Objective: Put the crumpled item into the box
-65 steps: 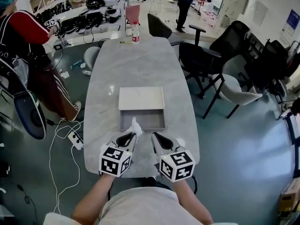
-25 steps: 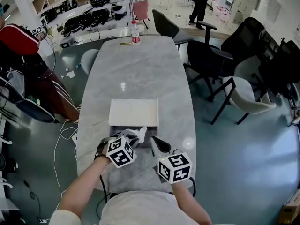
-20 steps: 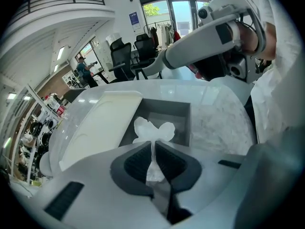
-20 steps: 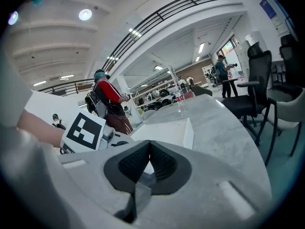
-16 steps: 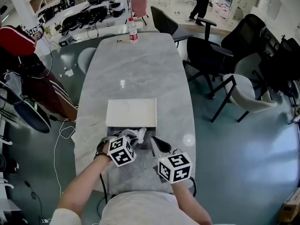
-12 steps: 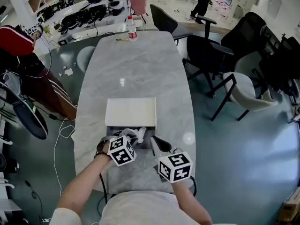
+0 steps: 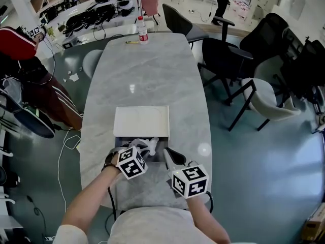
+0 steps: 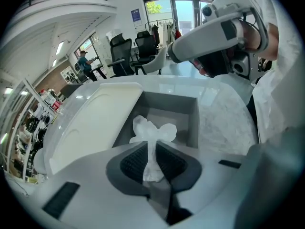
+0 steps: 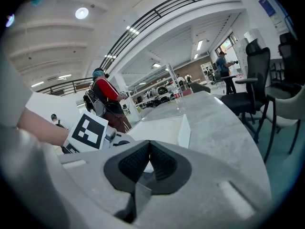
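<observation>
There are two grippers, one in each hand. The left gripper point(image 7: 142, 148) pinches one crumpled white paper point(image 8: 153, 131) tight between its two jaws. The bottom of the paper is squeezed flat and the top puffs out like a bow. The paper is right over the open part of one grey box point(image 8: 189, 121). I cannot tell if the paper touches the bottom of the box.

The box sits on the near end of one long grey table point(image 7: 148, 72). One white lid point(image 7: 141, 121) lies flat on the table and touches the far side of the box.

Just to the right of the paper is the right gripper point(image 7: 167, 152). Its two jaws are pressed together and hold nothing. It hangs over the table, by the near right corner of the box.

Far away, at the other end of the table, stands one bottle point(image 7: 142, 31). To the right of the table are one black chair point(image 7: 219, 56) and one pale grey chair point(image 7: 260, 99).
</observation>
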Demonstrator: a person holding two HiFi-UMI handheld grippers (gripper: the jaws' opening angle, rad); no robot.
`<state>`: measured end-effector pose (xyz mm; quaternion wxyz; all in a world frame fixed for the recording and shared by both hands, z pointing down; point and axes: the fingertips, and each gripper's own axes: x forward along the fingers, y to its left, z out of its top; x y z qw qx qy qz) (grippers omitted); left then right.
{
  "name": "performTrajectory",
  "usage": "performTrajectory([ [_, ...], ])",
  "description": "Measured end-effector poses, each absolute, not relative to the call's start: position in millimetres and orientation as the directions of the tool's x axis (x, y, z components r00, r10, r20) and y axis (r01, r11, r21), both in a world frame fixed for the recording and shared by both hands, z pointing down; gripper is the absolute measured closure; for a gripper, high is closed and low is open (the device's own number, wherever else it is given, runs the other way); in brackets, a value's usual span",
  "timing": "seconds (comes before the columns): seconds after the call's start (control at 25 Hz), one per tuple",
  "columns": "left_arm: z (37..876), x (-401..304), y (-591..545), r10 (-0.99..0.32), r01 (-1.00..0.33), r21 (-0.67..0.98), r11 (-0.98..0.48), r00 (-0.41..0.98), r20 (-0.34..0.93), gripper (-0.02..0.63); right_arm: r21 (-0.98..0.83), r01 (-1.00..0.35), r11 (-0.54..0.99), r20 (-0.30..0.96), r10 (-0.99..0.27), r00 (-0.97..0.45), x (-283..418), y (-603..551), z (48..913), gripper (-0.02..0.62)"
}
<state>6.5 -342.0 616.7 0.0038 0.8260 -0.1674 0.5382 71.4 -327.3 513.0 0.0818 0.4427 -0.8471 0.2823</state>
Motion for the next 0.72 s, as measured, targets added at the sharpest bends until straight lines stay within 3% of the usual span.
performTrajectory([
  [0.16, 617.3, 6.2, -339.7, -0.247, -0.274, -0.148, -0.95, 0.377, 0.893, 0.569, -0.404, -0.794, 0.453, 0.386, -0.703, -0.597, 69.4, -327.0, 513.9, 0.591],
  [0.28, 613.6, 4.4, -340.2, -0.229, -0.286, -0.12, -0.951, 0.387, 0.893, 0.515, -0.404, -0.793, 0.455, 0.388, -0.7, -0.599, 67.3, -325.4, 512.3, 0.591],
  [0.72, 583.5, -4.3, -339.6, -0.315, -0.403, -0.124, -0.907, 0.452, 0.835, 0.515, -0.397, -0.796, 0.457, 0.381, -0.707, -0.596, 66.5, -317.6, 504.7, 0.591],
])
